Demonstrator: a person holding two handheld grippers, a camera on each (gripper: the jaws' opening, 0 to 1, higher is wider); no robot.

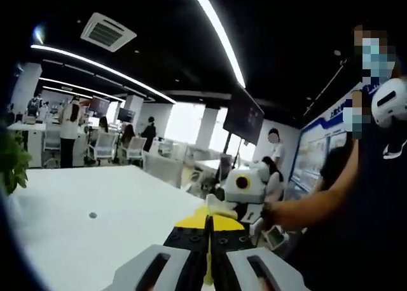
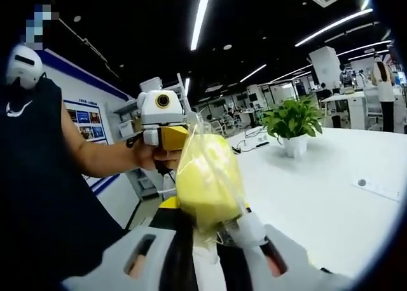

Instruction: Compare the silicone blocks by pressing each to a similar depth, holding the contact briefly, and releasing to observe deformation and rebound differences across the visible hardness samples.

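Low in the right gripper view, our right hand-held gripper (image 2: 213, 237) pinches a yellow block in a clear bag (image 2: 206, 180) above the white desk (image 2: 331, 196). Our left hand-held gripper (image 1: 208, 240) is pressed together, empty. We judge pressing hasn't begun; next, lower the block to the desk.

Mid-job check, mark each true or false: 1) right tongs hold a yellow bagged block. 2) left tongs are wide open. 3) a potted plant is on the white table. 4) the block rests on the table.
1) True: the right tongs clamp the yellow bagged block.
2) False: the left tongs are shut, jaws together, empty.
3) True: the potted plant stands on the white table.
4) False: the block is held up above the table.
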